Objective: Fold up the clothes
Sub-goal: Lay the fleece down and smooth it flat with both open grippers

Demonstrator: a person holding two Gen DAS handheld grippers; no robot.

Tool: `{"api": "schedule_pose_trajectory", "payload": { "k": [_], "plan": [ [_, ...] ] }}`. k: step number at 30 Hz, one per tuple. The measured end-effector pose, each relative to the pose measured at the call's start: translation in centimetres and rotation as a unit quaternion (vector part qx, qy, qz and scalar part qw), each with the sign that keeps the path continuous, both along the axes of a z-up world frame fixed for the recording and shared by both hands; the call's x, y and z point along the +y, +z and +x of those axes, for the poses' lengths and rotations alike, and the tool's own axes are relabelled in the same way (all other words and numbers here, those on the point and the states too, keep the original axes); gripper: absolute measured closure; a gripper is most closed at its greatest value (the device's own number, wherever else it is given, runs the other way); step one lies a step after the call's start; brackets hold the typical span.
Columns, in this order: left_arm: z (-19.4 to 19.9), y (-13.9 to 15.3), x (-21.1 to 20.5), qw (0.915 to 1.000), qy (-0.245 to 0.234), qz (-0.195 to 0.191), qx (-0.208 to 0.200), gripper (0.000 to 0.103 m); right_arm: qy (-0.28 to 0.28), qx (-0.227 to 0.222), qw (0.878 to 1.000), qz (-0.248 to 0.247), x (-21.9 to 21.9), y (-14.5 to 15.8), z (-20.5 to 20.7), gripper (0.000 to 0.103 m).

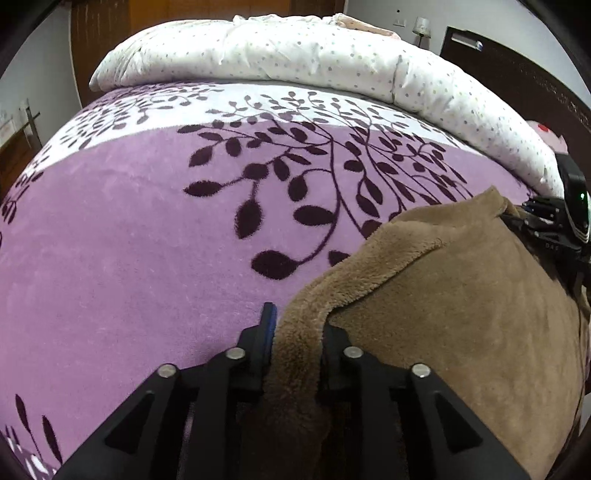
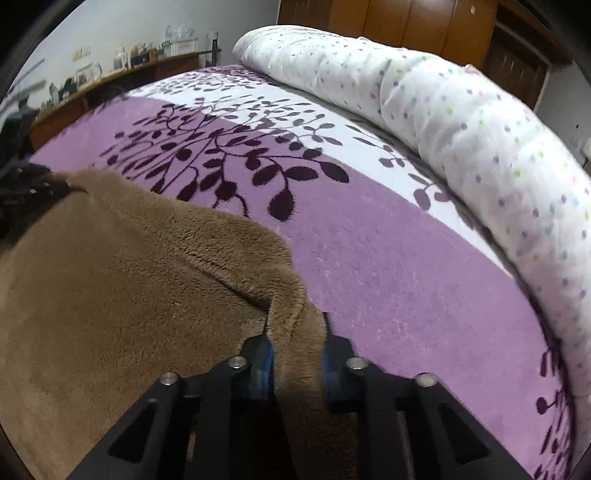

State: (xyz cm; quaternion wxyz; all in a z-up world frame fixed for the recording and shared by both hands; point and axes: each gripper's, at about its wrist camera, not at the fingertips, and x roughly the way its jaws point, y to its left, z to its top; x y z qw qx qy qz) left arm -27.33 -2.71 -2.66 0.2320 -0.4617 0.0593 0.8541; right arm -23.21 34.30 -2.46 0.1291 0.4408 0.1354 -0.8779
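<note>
A brown fleece garment [image 1: 461, 314] is held stretched over the purple bed blanket [image 1: 129, 240]. My left gripper [image 1: 297, 332] is shut on the garment's left edge, fleece bunched between its jaws. My right gripper [image 2: 297, 343] is shut on the garment's [image 2: 110, 277] right edge, above the blanket [image 2: 406, 277]. The right gripper also shows in the left wrist view [image 1: 554, 221] at the garment's far corner. The left gripper shows dimly in the right wrist view [image 2: 26, 188] at the far left corner.
A rolled white dotted duvet [image 1: 295, 55] lies along the far side of the bed, also in the right wrist view [image 2: 461, 129]. Wooden wardrobe [image 2: 406, 22] behind. A cluttered shelf [image 2: 129, 62] stands at the left. A dark headboard [image 1: 517, 74] is at the right.
</note>
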Motion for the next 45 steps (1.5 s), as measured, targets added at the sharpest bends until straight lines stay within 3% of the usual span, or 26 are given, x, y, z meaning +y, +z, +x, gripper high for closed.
{"api": "schedule_pose_trajectory", "payload": {
  "k": [1,2,4,5,8,11,15,23,26,29,33,35,37,39,42,45],
  "plan": [
    [0.0,0.1,-0.3,1.0000,0.003,0.006,-0.005,0.062,-0.007,-0.004,1.000,-0.007,0.5,0.1,-0.1,0.066],
    [-0.1,0.4,-0.8,0.9998,0.011,0.011,-0.011,0.055,-0.018,-0.003,1.000,-0.019,1.1,0.7,0.2,0.049],
    [0.0,1.3,-1.8,0.9993,0.026,0.018,-0.017,0.025,-0.042,-0.002,0.998,-0.041,2.4,1.8,0.7,0.046],
    [0.2,1.8,-2.3,0.9990,0.034,0.021,-0.019,0.021,-0.048,0.008,0.997,-0.056,3.1,3.0,1.5,0.046],
    [1.1,3.7,-4.1,0.9976,0.067,0.013,-0.017,0.020,-0.057,0.039,0.995,-0.074,4.9,6.4,4.5,0.046],
    [3.4,5.8,-6.1,0.9949,0.097,0.029,-0.009,0.018,-0.074,0.066,0.991,-0.090,6.9,9.3,8.1,0.044],
    [8.3,7.7,-7.0,0.9929,0.106,0.054,-0.002,0.015,-0.065,0.071,0.988,-0.120,7.5,10.8,14.2,0.041],
    [20.8,6.2,-4.6,0.9934,0.071,0.090,-0.007,0.010,0.008,0.017,0.990,-0.139,2.7,6.5,24.7,0.041],
    [23.7,3.6,-4.1,0.9943,0.077,0.072,-0.016,0.009,0.018,0.002,0.993,-0.114,0.7,3.7,27.1,0.041],
    [24.7,0.7,-4.5,0.9943,0.092,0.045,-0.030,0.009,0.010,-0.005,0.999,-0.054,-0.2,1.0,28.3,0.041],
    [25.8,-1.5,-4.5,0.9971,0.075,-0.013,0.007,0.009,0.012,0.018,1.000,-0.019,0.7,-0.8,28.8,0.037],
    [26.2,-1.5,-3.8,0.9967,0.069,-0.037,0.020,0.009,0.000,0.018,0.999,-0.036,1.2,-1.0,28.9,0.036],
    [26.4,-1.1,-3.4,0.9959,0.074,-0.045,0.024,0.009,-0.007,0.025,0.999,-0.020,0.5,-0.9,29.2,0.036],
    [27.0,-0.3,-3.4,0.9958,0.084,-0.027,0.025,0.009,-0.020,0.034,0.999,-0.006,-0.2,-0.3,29.9,0.036],
    [29.2,1.6,-2.9,0.9956,0.084,0.004,0.041,0.008,-0.021,0.067,0.997,-0.039,-0.8,1.4,32.8,0.034],
    [30.3,1.5,-1.8,0.9957,0.081,0.013,0.043,0.008,-0.028,0.077,0.995,-0.048,-1.3,1.3,35.1,0.030]
  ]
}}
